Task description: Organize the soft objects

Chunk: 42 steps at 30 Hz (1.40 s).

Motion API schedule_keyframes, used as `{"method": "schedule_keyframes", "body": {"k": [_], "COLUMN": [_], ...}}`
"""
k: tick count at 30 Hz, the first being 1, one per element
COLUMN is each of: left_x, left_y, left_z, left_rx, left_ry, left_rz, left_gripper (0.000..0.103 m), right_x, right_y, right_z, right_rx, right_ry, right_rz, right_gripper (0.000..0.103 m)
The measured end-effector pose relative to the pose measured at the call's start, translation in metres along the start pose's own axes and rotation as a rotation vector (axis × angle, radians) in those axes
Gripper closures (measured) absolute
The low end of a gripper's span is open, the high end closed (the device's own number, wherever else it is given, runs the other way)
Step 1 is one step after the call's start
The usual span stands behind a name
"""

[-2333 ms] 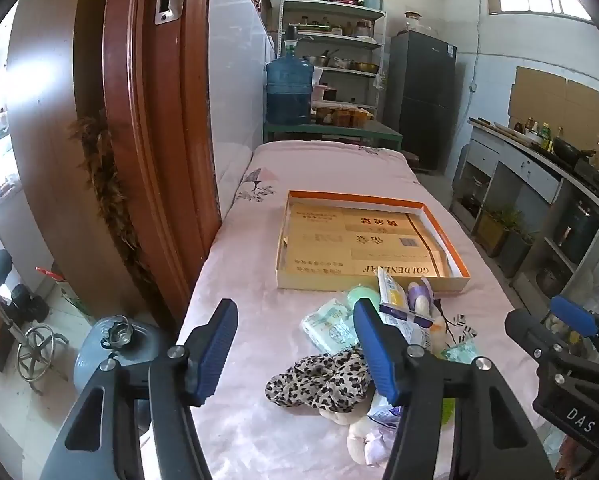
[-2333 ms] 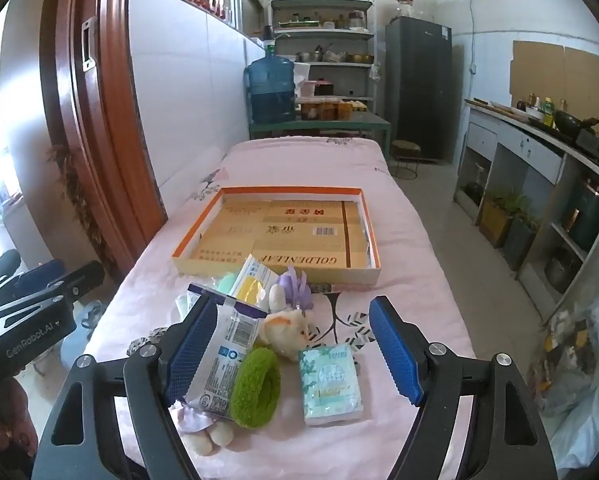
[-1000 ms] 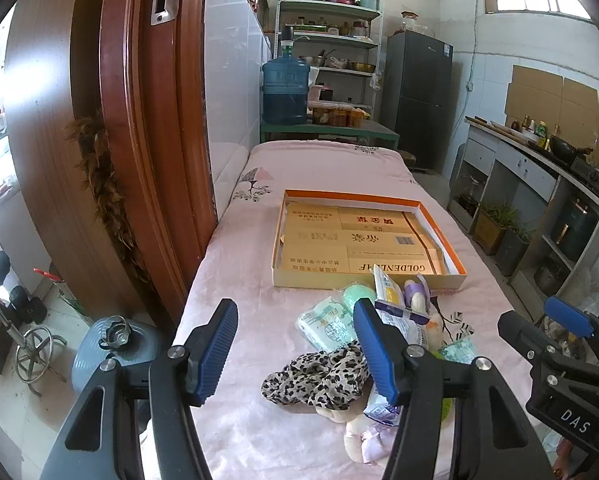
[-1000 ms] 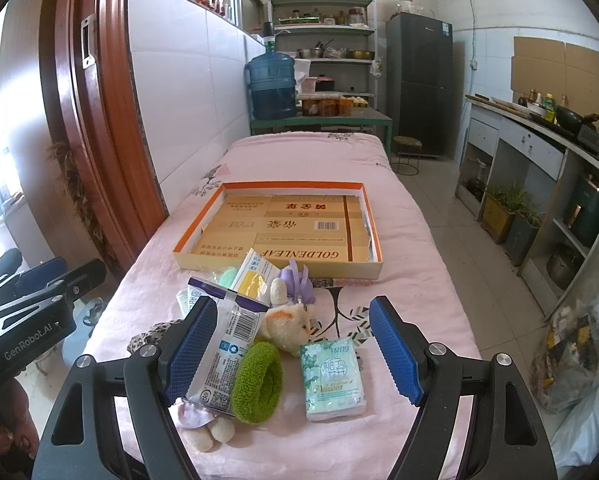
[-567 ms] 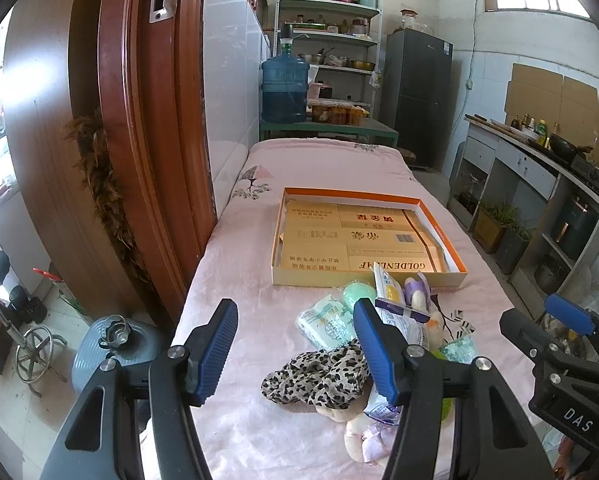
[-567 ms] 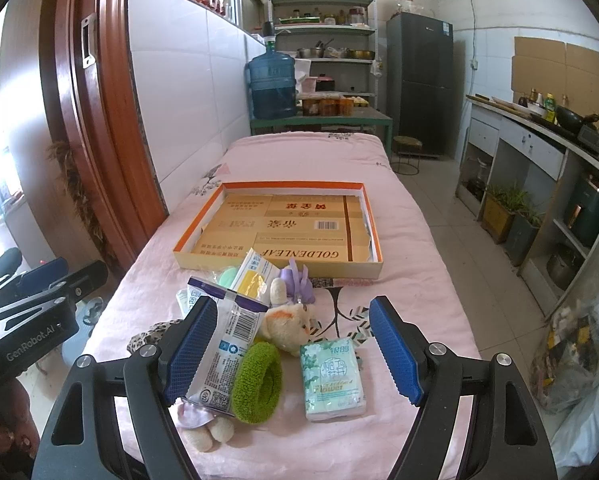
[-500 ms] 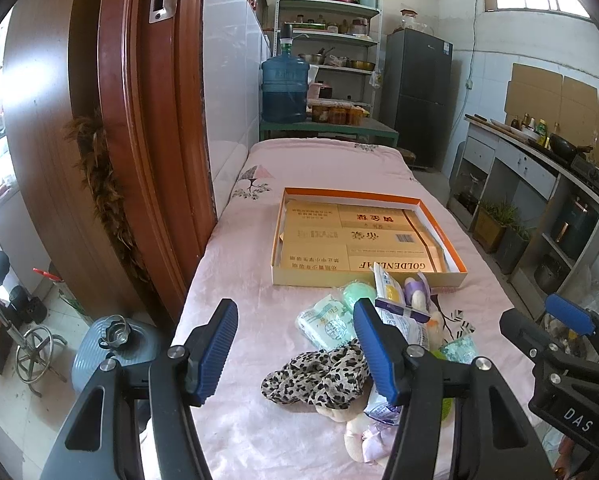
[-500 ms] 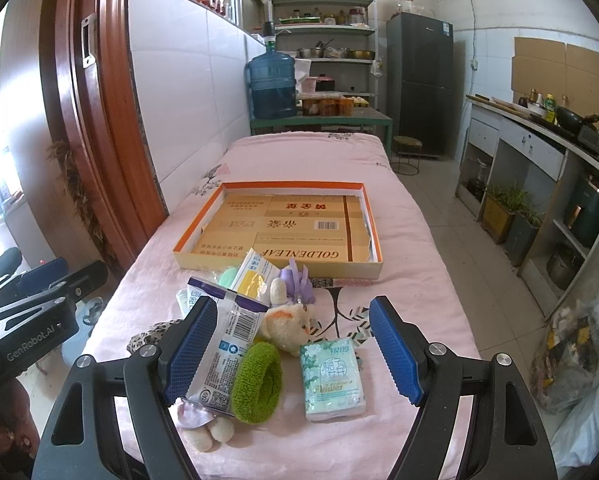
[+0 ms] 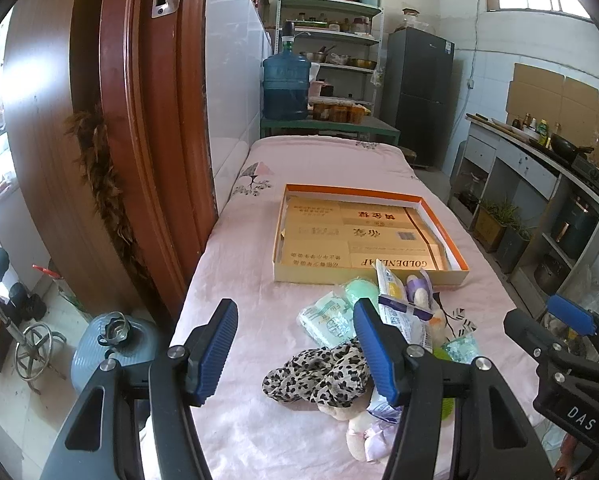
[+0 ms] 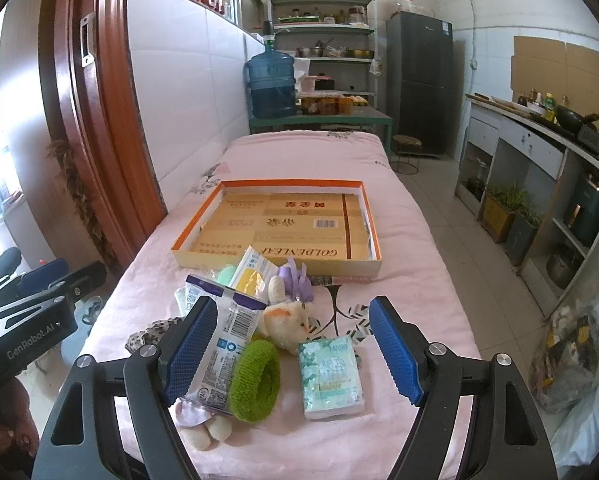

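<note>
A pile of soft things lies on the pink sheet in front of a shallow orange-rimmed cardboard box (image 10: 283, 188) (image 9: 439, 216). In the pile: a leopard-print cloth (image 9: 319, 372), a green scrunchie (image 10: 255, 380), a tissue pack (image 10: 331, 376), a second tissue pack (image 9: 325, 320), a cream plush toy (image 10: 287, 322), a plastic packet (image 10: 223, 340) and a purple item (image 10: 295, 276). My left gripper (image 9: 295, 348) hovers open above the near left of the pile, holding nothing. My right gripper (image 10: 293, 350) hovers open above the scrunchie and tissue pack, also with nothing in it.
The sheet covers a long narrow table (image 10: 307, 148) beside a tiled wall and a brown door frame (image 9: 151, 120). A blue water jug (image 10: 271, 84), shelves and a dark fridge (image 10: 419, 80) stand at the far end. A counter (image 10: 539, 152) runs along the right.
</note>
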<state>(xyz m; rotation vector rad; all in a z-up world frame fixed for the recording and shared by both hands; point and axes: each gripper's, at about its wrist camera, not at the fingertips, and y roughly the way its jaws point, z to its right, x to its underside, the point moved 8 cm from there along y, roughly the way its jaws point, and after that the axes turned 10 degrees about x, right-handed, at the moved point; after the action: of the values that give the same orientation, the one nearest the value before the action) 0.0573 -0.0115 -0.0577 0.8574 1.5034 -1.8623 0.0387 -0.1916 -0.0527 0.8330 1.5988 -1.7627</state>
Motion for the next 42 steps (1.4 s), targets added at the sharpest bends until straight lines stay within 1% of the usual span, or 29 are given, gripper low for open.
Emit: {"method": "schedule_keyframes", "body": {"k": [10, 14, 17, 21, 24, 26, 29, 31, 33, 34, 37, 39, 42], "left_x": [0.012, 0.021, 0.031, 0.048, 0.06, 0.067, 0.08, 0.082, 0.08, 0.078, 0.073, 0.073, 0.076], "left_y": [0.011, 0.02, 0.027, 0.033, 0.034, 0.035, 0.038, 0.041, 0.046, 0.049, 0.062, 0.072, 0.084], "left_z": [-0.01, -0.017, -0.02, -0.015, -0.003, 0.005, 0.012, 0.015, 0.018, 0.019, 0.019, 0.022, 0.024], "left_rx": [0.009, 0.023, 0.045, 0.104, 0.155, 0.171, 0.197, 0.215, 0.228, 0.227, 0.246, 0.265, 0.275], "left_ry": [-0.026, -0.031, -0.024, -0.001, 0.056, 0.104, 0.137, 0.142, 0.142, 0.143, 0.152, 0.161, 0.17], "left_rz": [-0.017, -0.035, -0.052, -0.072, -0.085, -0.098, -0.121, -0.126, -0.116, -0.115, -0.124, -0.145, -0.169], "left_gripper": [0.042, 0.043, 0.042, 0.043, 0.043, 0.043, 0.044, 0.045, 0.046, 0.047, 0.056, 0.068, 0.073], "right_x": [0.011, 0.02, 0.028, 0.035, 0.041, 0.043, 0.045, 0.048, 0.052, 0.054, 0.062, 0.068, 0.077], "right_y": [0.012, 0.022, 0.03, 0.038, 0.044, 0.046, 0.049, 0.053, 0.057, 0.059, 0.067, 0.076, 0.089], "right_z": [0.009, 0.016, 0.02, 0.025, 0.028, 0.03, 0.031, 0.031, 0.03, 0.03, 0.029, 0.031, 0.032], "right_rx": [0.016, 0.027, 0.033, 0.034, 0.038, 0.038, 0.04, 0.035, 0.032, 0.032, 0.032, 0.031, 0.024], "right_ry": [0.011, 0.02, 0.027, 0.038, 0.044, 0.048, 0.049, 0.055, 0.059, 0.057, 0.043, 0.04, 0.025], "right_rz": [-0.028, -0.056, -0.076, -0.1, -0.115, -0.121, -0.125, -0.136, -0.152, -0.158, -0.186, -0.215, -0.26], "right_gripper": [0.024, 0.023, 0.024, 0.024, 0.024, 0.024, 0.024, 0.024, 0.024, 0.024, 0.024, 0.024, 0.024]}}
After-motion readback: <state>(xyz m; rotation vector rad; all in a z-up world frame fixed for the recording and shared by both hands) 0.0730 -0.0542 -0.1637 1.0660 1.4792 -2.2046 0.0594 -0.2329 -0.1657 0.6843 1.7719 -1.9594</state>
